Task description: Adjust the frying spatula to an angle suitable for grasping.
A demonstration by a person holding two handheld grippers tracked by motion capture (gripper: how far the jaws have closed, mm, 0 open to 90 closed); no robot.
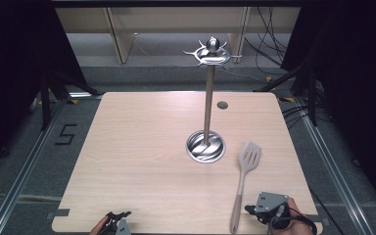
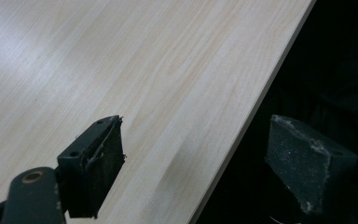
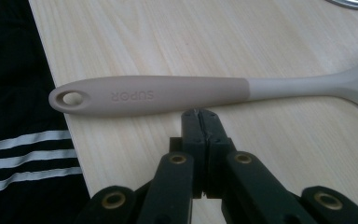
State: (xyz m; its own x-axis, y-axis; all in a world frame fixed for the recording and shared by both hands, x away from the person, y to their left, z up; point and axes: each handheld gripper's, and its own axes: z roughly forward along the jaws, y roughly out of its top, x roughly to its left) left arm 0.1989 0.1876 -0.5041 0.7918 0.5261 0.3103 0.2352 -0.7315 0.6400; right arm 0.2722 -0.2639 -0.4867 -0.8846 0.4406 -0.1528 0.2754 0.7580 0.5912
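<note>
The right hand-held gripper (image 3: 199,112) has its two black jaws pressed flat together with nothing between them, the tips just short of the beige silicone slotted spatula (image 3: 168,94), which lies flat on the pale wood-grain worktop (image 3: 284,42) directly ahead of it; whether the tips touch the handle cannot be told. The handle's hanging hole sits to the left of the jaws near the worktop edge, the blade off to the right. In the high view this hand-held gripper (image 1: 247,209) is just beside the handle end. Beyond the blade stands a polished steel utensil stand (image 1: 206,142) with a round base and tall pole. The left hand-held gripper (image 2: 196,154) is wide apart, empty, straddling the worktop's edge.
</note>
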